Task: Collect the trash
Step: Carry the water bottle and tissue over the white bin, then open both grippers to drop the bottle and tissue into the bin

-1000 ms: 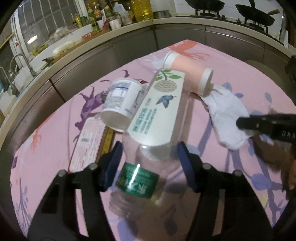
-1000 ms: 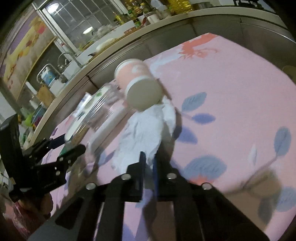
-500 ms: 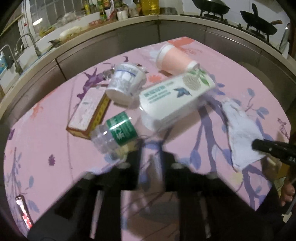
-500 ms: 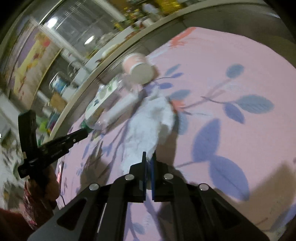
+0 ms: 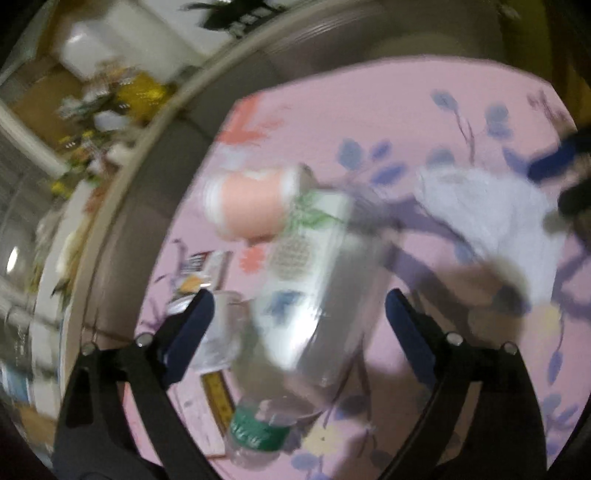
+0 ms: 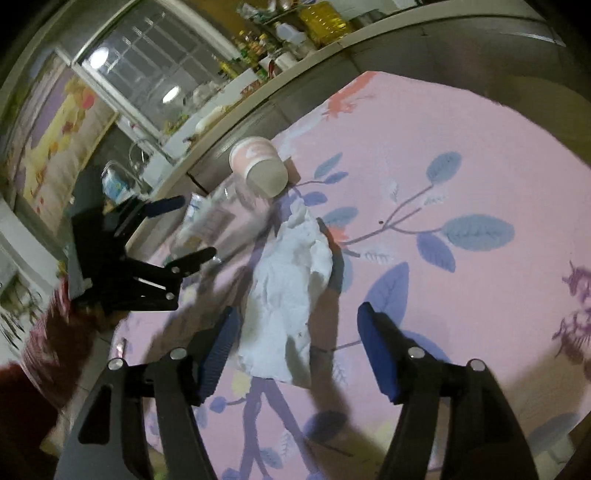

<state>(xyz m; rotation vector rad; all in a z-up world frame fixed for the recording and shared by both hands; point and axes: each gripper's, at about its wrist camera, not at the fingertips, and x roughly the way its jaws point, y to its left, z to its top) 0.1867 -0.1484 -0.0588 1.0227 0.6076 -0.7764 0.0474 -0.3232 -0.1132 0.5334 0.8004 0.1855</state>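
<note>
Right wrist view: crumpled white tissue (image 6: 291, 295) lies on the pink cloth (image 6: 461, 155), near end between the right gripper (image 6: 295, 347) jaws, just opened, not pinching. Left gripper (image 5: 297, 317), just spread wide, straddles the clear bottle (image 5: 314, 306). Risk: thin tissue slips out; round bottle rolls.

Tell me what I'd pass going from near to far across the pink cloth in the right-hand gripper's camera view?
Right gripper, its open jaws either side of the near end of the crumpled white tissue → pink paper cup lying on its side → grey counter edge.
</note>
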